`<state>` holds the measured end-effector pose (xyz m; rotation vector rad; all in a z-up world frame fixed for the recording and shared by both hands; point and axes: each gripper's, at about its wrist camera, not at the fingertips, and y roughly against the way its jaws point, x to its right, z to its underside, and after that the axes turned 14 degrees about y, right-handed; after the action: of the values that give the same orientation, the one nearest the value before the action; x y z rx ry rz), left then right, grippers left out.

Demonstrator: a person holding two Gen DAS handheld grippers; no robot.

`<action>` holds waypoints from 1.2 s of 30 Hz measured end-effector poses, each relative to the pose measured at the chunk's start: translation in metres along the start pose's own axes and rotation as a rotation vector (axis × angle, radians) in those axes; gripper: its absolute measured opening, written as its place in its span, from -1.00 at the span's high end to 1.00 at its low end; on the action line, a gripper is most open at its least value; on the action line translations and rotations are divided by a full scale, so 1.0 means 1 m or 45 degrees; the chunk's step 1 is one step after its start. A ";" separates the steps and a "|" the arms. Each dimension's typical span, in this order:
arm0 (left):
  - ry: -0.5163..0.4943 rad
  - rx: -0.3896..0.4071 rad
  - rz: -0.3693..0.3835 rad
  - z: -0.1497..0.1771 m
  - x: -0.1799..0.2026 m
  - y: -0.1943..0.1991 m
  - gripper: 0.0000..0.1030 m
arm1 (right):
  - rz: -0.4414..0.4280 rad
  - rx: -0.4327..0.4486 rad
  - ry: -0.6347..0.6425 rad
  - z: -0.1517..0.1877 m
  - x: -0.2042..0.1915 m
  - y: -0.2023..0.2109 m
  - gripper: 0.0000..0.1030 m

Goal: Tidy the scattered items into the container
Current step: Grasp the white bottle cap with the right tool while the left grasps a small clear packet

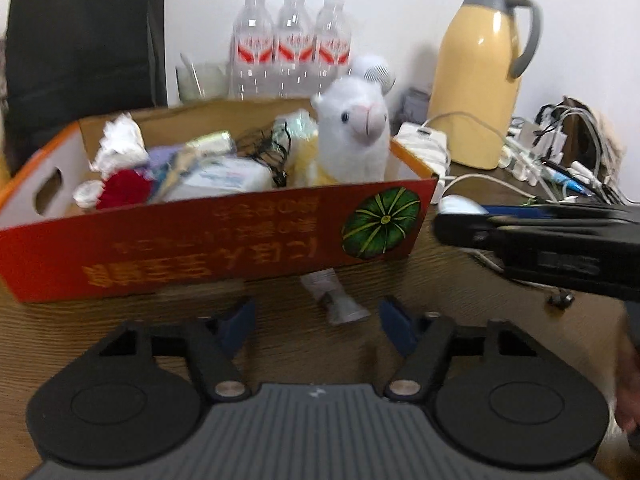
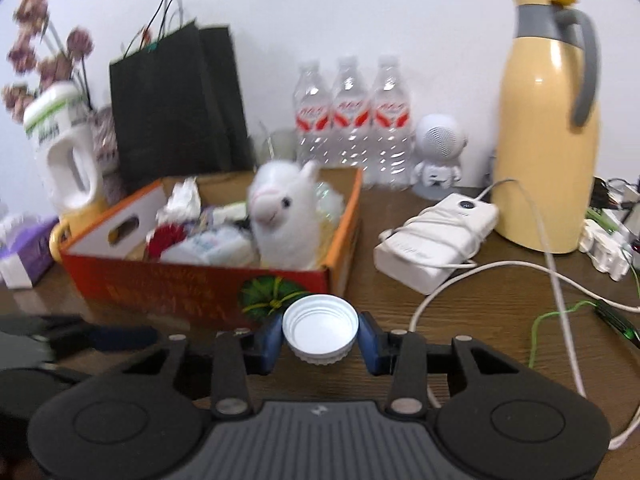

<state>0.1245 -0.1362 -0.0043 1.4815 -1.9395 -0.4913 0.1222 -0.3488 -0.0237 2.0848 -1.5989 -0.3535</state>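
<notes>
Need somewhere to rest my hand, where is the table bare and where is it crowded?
Bare wood lies in front of the red box and between it and the white power bank. Crowded: cables right of the yellow thermos, and the box's inside.

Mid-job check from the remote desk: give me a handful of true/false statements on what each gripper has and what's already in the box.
1. The right gripper is clamped on a white bottle cap. True.
2. The left gripper holds the small tube. False: its pads stand apart on either side of the tube, which lies on the table by the box's front wall.
3. The white plush alpaca stands inside the cardboard box. True.
4. The yellow thermos jug is in the box. False: it stands on the table to the box's right.
5. Three water bottles stand against the wall behind the box. True.
</notes>
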 end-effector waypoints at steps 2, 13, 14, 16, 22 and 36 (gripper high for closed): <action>0.019 -0.016 -0.007 -0.003 0.004 -0.009 -0.10 | 0.001 0.011 -0.013 0.002 0.004 0.003 0.24; -0.072 0.052 -0.081 0.003 0.011 -0.007 0.67 | -0.020 0.030 0.029 0.009 -0.005 0.008 0.24; -0.088 0.079 -0.093 0.005 0.011 -0.002 0.68 | -0.019 0.029 0.049 0.009 -0.008 0.008 0.24; -0.110 0.159 -0.110 0.008 0.007 0.016 0.68 | -0.019 0.030 0.082 0.009 -0.015 0.009 0.24; -0.051 0.383 -0.143 0.013 -0.019 0.085 0.68 | -0.095 0.071 0.151 0.006 -0.040 0.017 0.24; 0.042 0.689 -0.130 0.076 -0.059 0.210 0.68 | -0.091 0.233 0.169 0.014 -0.133 0.118 0.24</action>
<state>-0.0673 -0.0247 0.0588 1.9088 -2.0750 0.0295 -0.0200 -0.2477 0.0147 2.2551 -1.5312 -0.0933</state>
